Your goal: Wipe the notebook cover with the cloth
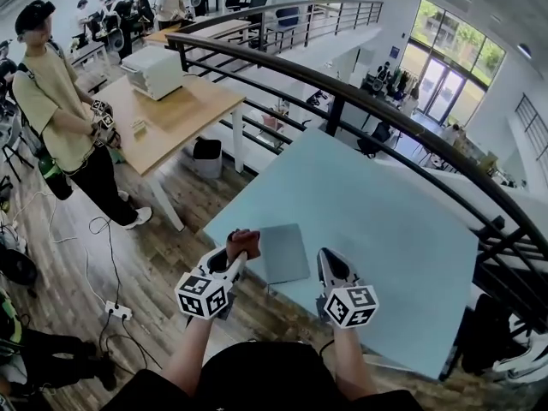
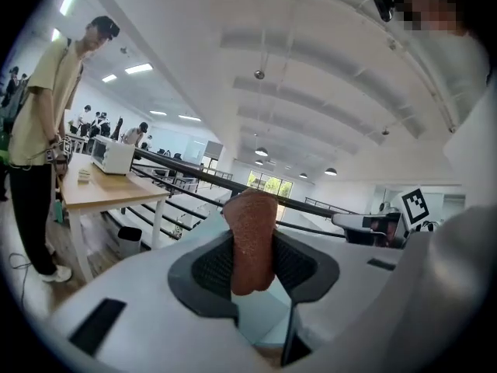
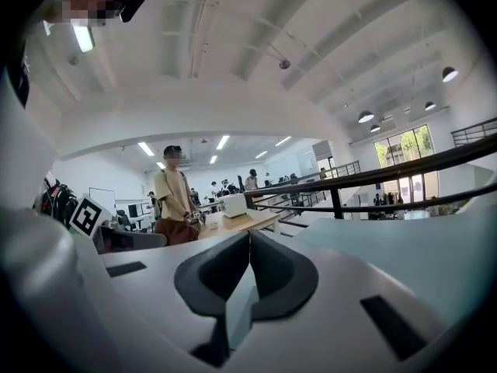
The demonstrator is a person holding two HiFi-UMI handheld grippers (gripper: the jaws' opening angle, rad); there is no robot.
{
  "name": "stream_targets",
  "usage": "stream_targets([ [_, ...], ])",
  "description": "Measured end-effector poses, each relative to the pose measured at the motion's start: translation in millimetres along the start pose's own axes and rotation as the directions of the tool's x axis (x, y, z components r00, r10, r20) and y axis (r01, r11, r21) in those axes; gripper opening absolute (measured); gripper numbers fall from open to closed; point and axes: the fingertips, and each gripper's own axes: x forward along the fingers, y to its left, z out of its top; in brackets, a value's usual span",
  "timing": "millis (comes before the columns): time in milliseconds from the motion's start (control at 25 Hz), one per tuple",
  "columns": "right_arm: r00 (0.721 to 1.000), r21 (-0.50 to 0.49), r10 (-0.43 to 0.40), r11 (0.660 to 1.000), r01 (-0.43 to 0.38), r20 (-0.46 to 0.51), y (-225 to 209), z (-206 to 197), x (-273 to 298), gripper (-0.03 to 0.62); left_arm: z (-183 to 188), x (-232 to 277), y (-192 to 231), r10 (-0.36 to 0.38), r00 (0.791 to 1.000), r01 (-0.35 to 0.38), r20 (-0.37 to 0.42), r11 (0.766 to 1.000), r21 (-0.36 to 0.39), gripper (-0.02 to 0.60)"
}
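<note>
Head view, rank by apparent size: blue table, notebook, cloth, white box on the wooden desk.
1. blue table
2. notebook and white box: about alike; the box is farther off, so unranked.
3. cloth, smallest, partly hidden in the left gripper.

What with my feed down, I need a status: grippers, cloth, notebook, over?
Left gripper shut on cloth, right gripper shut, empty. Cloth at notebook's left edge, notebook flat on table. Nothing blocking the cover.
</note>
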Motion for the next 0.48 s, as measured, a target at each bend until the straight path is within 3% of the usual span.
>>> stream_targets([
  [480, 0.999, -0.053, 0.044, 0.998, -0.042, 0.026, -24, 40, -25, 0.008, 29, -2, -31, 0.094, 0.993, -0.097, 0.075, 0.994, 0.043, 0.135],
])
